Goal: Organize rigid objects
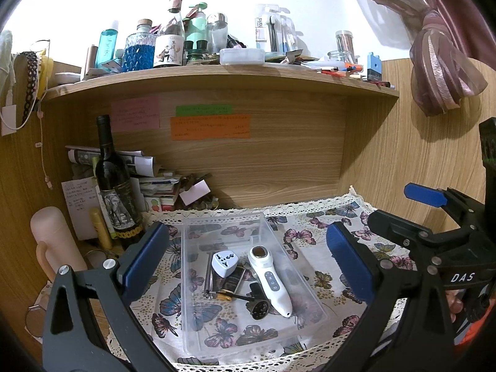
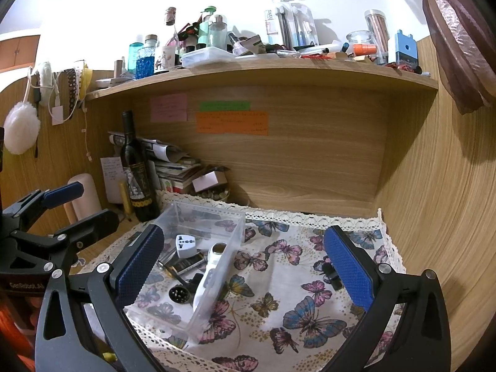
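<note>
Inside 1 clear plastic bin (image 1: pixel 198 325) on the butterfly cloth (image 2: pixel 279 303) covering the bench lie 5 rigid things. 1 white handheld device (image 1: pixel 269 280) lies lengthwise, brown head toward the back wall, tip toward the camera. 1 white travel adapter (image 1: pixel 224 263) sits beside it on 1 dark flat case (image 1: pixel 233 280). 1 black round-headed tool (image 1: pixel 259 307) and 1 gold-tipped pen (image 1: pixel 223 295) lie crosswise nearer the front. 1 small black clip (image 2: pixel 330 276) rests on the cloth outside the bin. Left gripper (image 1: pixel 248 263) and right gripper (image 2: pixel 245 266) both hover with jaws released, holding nothing.
</note>
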